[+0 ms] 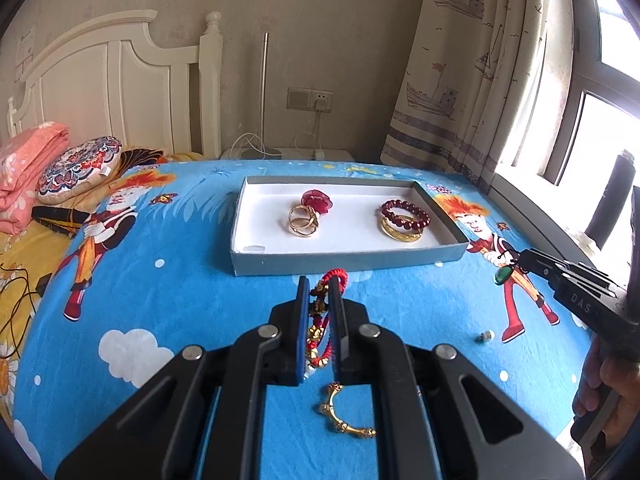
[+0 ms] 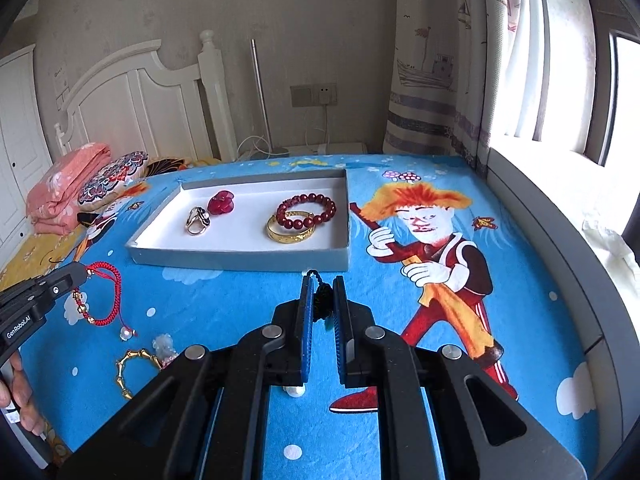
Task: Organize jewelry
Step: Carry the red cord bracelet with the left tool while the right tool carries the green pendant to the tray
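I carry both clamped hand-held grippers level toward the tray [image 1: 348, 258], left [image 1: 320, 304] pinching the red cord bracelet [image 1: 334, 280] (right [image 2: 323, 300] gripping a black-corded pendant [image 1: 503, 276]).

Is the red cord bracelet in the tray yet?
Out. The red cord bracelet dangles from the left gripper, short of the tray.

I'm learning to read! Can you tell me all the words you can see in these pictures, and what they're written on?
"DAS": on the body of the right hand-held gripper, cut off by the arm's edge, so perhaps part of a longer word.
"GenRobot.AI": on the side of the left hand-held gripper.
Paper notice on the wall above the headboard: too small and blurred to read.
No other readable words; the curtain and bed cover carry only drawings.
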Available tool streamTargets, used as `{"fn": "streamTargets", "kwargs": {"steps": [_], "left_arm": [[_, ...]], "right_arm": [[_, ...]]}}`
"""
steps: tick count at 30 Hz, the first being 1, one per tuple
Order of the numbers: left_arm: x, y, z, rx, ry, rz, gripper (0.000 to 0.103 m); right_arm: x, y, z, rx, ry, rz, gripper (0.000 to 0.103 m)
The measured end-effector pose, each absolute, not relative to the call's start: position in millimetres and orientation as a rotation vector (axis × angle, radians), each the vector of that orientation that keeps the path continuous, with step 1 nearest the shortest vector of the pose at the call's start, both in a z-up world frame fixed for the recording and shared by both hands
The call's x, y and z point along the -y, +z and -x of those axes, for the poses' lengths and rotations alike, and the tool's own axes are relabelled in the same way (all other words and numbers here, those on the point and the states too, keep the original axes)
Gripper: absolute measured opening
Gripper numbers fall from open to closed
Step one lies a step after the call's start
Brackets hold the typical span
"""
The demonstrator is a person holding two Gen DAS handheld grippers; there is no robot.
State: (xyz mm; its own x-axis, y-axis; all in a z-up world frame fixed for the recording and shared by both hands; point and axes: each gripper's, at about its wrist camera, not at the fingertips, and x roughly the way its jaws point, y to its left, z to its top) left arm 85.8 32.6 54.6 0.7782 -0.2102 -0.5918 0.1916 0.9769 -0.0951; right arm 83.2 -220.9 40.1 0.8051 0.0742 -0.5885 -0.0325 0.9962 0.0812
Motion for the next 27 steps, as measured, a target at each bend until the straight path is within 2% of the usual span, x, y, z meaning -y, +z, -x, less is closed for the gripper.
{"fn": "streamTargets", "kwargs": {"steps": [27], "left_arm": [[-19,85,-108,-0.596,-0.186,-0.015,0.009]], "right_arm": [[208,68,-98,-0.582,0.065,-0.038,0.01]]}}
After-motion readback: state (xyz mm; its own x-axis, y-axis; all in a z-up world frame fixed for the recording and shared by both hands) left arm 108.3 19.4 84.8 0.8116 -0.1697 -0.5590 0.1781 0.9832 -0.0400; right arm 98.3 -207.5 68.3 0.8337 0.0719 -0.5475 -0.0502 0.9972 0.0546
